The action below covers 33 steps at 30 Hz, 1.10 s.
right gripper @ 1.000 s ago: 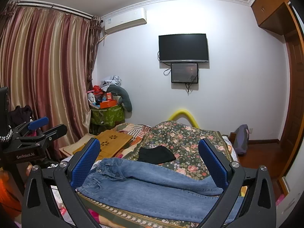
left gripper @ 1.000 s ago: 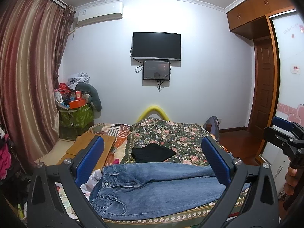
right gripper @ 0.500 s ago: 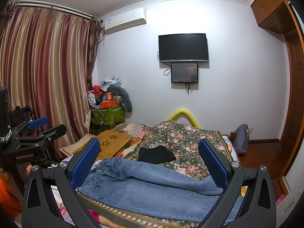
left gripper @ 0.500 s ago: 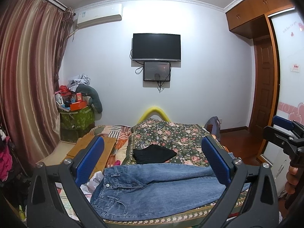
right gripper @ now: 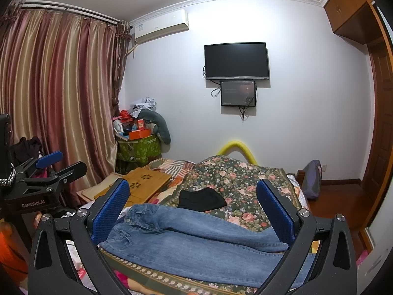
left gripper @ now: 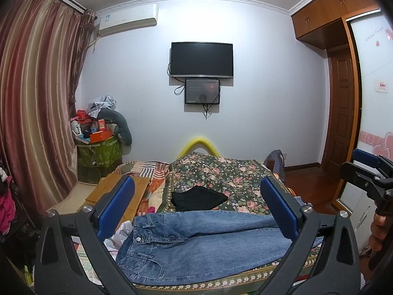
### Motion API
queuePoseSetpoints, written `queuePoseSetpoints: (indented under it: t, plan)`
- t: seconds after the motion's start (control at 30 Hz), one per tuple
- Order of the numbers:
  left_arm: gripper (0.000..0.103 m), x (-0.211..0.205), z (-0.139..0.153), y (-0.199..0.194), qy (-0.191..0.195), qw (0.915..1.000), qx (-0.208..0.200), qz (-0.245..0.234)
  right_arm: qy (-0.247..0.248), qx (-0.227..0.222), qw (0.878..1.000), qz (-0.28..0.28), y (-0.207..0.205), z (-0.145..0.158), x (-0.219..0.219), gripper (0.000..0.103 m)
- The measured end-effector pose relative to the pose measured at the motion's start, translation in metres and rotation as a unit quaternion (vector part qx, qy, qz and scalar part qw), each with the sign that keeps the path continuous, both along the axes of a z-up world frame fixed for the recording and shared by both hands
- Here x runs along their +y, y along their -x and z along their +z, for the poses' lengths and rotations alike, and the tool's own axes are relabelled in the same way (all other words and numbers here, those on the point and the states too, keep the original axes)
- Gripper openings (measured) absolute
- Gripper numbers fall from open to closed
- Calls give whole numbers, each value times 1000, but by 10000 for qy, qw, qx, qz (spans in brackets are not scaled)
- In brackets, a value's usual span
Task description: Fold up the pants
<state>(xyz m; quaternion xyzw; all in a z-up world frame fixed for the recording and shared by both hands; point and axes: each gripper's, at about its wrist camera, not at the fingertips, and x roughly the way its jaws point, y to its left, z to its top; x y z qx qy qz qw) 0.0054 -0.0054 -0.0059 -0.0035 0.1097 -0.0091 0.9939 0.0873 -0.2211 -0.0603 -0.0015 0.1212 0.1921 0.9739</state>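
Blue jeans (left gripper: 196, 243) lie flat across the near edge of the bed, waistband to the left, legs stacked and running right. In the right wrist view the same jeans (right gripper: 196, 241) fill the lower middle. My left gripper (left gripper: 196, 206) hovers above and in front of them, open, nothing between its blue pads. My right gripper (right gripper: 192, 205) is open too, held off the denim. Each gripper shows in the other's view: the right gripper (left gripper: 368, 172) at the right edge with a hand below it, the left gripper (right gripper: 46, 169) at the left edge.
A black folded garment (left gripper: 199, 198) lies on the floral bedspread (left gripper: 233, 174) behind the jeans. A wooden lap table (right gripper: 145, 184) sits at the bed's left. A cluttered green box (left gripper: 98, 152) stands by the curtain, a wardrobe and door on the right.
The left wrist view has tilted up slightly, so the jeans sit a little lower in frame. The right gripper has barely moved. Both stay open.
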Motion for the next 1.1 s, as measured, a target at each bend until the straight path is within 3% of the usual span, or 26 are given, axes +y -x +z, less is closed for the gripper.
queuePoseSetpoints:
  t: [1.1]
  plan:
    - [103,4,-6,-17,56,9999,126,-81,-35,203,9998,5,-13,-8,-4,103]
